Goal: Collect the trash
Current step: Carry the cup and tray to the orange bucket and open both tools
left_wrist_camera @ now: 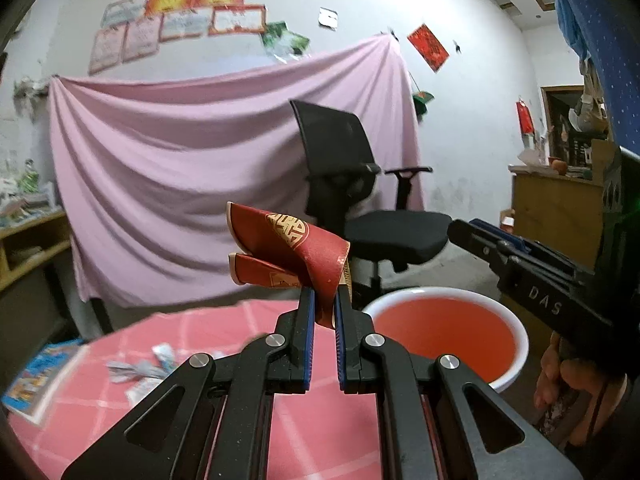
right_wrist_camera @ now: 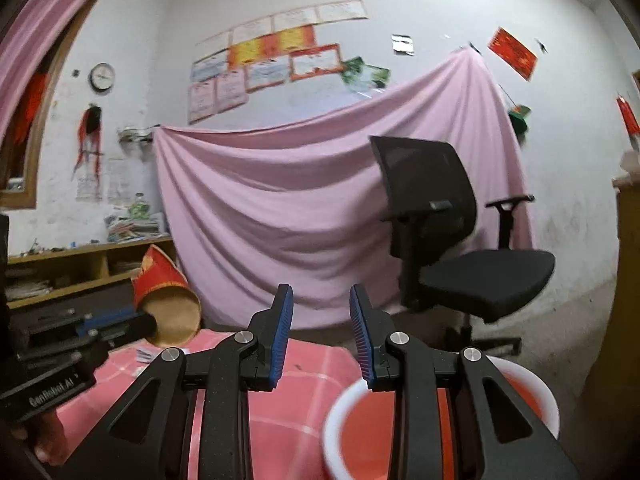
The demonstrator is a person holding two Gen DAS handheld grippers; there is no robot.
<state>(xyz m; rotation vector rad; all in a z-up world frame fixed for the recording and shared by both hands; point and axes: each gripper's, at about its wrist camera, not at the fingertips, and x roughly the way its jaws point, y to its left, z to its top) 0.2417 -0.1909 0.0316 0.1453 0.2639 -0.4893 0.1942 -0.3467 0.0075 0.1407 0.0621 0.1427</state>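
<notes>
Your left gripper (left_wrist_camera: 325, 300) is clenched on a crumpled red paper cup (left_wrist_camera: 292, 248), pinching only a thin flap of its wall at centre frame in the left wrist view, so the cup stands tilted above the fingertips. That is the weak point: the paper is creased and the hold is shallow, so a quick swing could let it slide free and fall onto the pink checked table (left_wrist_camera: 224, 332) or past its edge. The red bin with the white rim (left_wrist_camera: 444, 332) sits just to the lower right of the cup in that view, not yet beneath it; let go too early and the cup will likely clip the rim or bounce out. Your right gripper (right_wrist_camera: 322, 320) is released, jaws apart with nothing between them, at lower centre of its own view, close over the bin's mouth, where it could block the drop or knock the cup. More scraps of wrapper (left_wrist_camera: 140, 372) lie at lower left on the table.
</notes>
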